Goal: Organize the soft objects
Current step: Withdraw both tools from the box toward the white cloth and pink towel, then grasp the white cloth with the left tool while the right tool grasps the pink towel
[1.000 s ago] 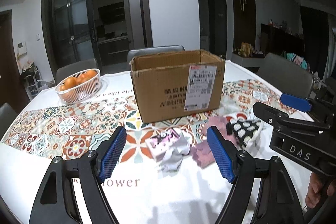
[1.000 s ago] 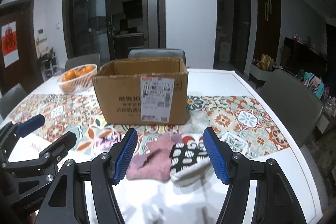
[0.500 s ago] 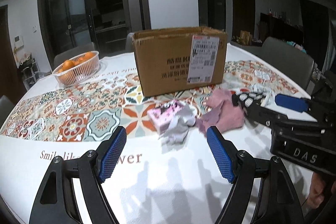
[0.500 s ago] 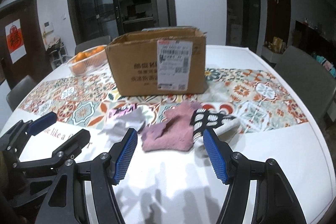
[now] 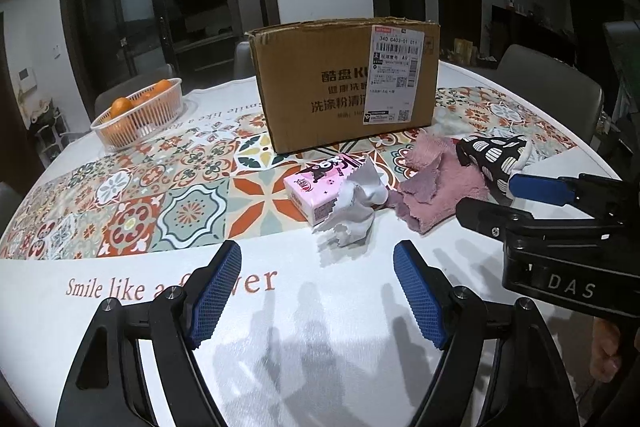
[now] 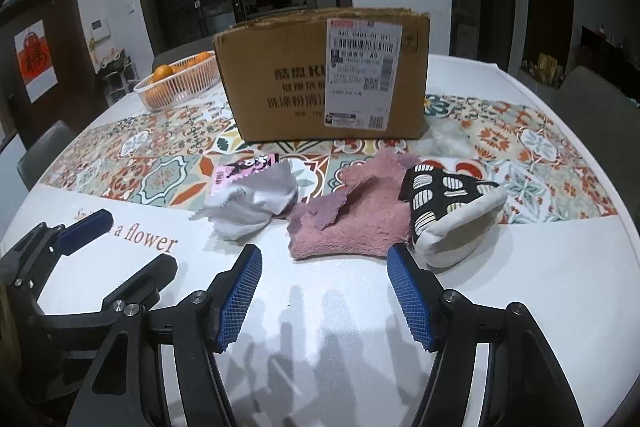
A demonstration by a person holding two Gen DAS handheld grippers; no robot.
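A pink tissue pack (image 5: 316,187) lies on the table with a crumpled white cloth (image 5: 356,211) against it. To its right lie a pink fuzzy cloth (image 5: 436,187) and a black-and-white patterned slipper (image 5: 494,157). They also show in the right wrist view: tissue pack (image 6: 244,167), white cloth (image 6: 256,201), pink cloth (image 6: 356,215), slipper (image 6: 448,215). A brown cardboard box (image 5: 344,83) stands open-topped behind them. My left gripper (image 5: 318,291) is open and empty, short of the white cloth. My right gripper (image 6: 322,291) is open and empty, just short of the pink cloth.
A white basket of oranges (image 5: 140,113) stands at the back left. A patterned runner (image 5: 132,195) crosses the white table. Grey chairs (image 5: 552,95) ring the table. Each gripper shows in the other's view: the right one (image 5: 560,223), the left one (image 6: 92,259).
Both grippers have dropped lower and closer to the tabletop, level with the soft objects. The jaws stay open. The objects have not moved.
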